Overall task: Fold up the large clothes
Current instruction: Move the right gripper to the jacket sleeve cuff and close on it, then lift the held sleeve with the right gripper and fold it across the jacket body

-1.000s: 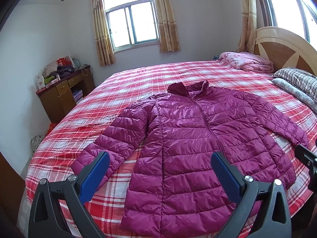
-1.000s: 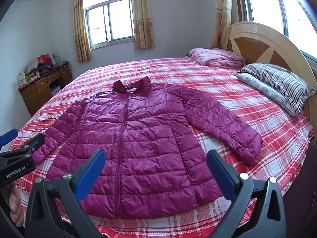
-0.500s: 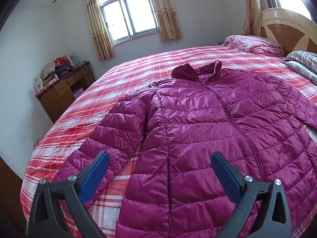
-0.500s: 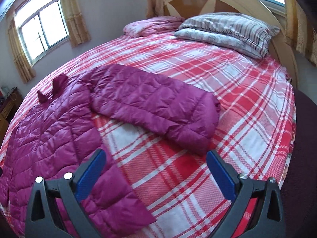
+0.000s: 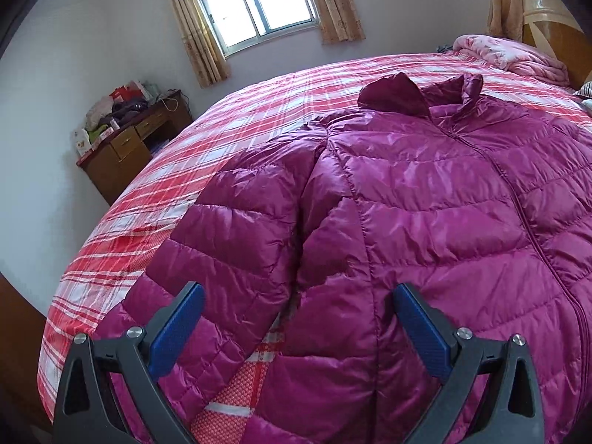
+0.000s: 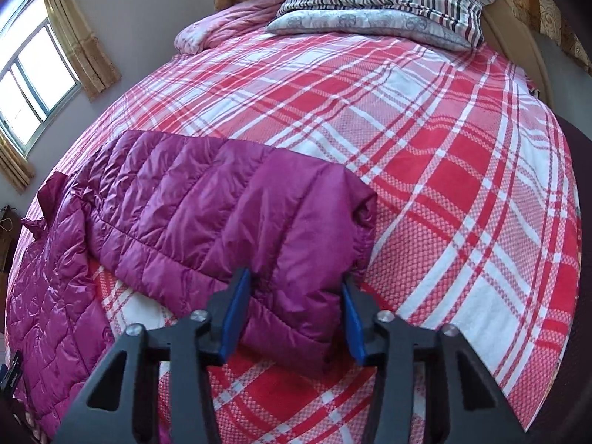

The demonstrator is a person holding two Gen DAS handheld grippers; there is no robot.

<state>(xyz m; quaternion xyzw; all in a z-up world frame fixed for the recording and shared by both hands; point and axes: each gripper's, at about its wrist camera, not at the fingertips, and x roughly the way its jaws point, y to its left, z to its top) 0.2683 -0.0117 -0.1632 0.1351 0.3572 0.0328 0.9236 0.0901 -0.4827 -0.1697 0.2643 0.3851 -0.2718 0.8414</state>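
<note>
A magenta quilted puffer jacket (image 5: 425, 203) lies flat, front up and zipped, on a red and white plaid bed (image 5: 259, 111). My left gripper (image 5: 296, 325) is open just above the gap between the jacket's left sleeve (image 5: 229, 240) and its body. In the right wrist view the jacket's other sleeve (image 6: 222, 203) lies stretched out on the bed (image 6: 444, 148). My right gripper (image 6: 296, 310) has its jaws partly closed around the cuff end of that sleeve (image 6: 299, 296), pads on either side of it.
Striped pillows (image 6: 388, 3) and a pink folded quilt (image 5: 507, 51) lie at the wooden headboard. A brown cluttered desk (image 5: 129, 140) stands by the wall left of the bed. A curtained window (image 5: 255, 0) is behind.
Both grippers have moved down close to the jacket. The right one swung to the right sleeve's cuff and narrowed its jaws around it. The left one stays wide open.
</note>
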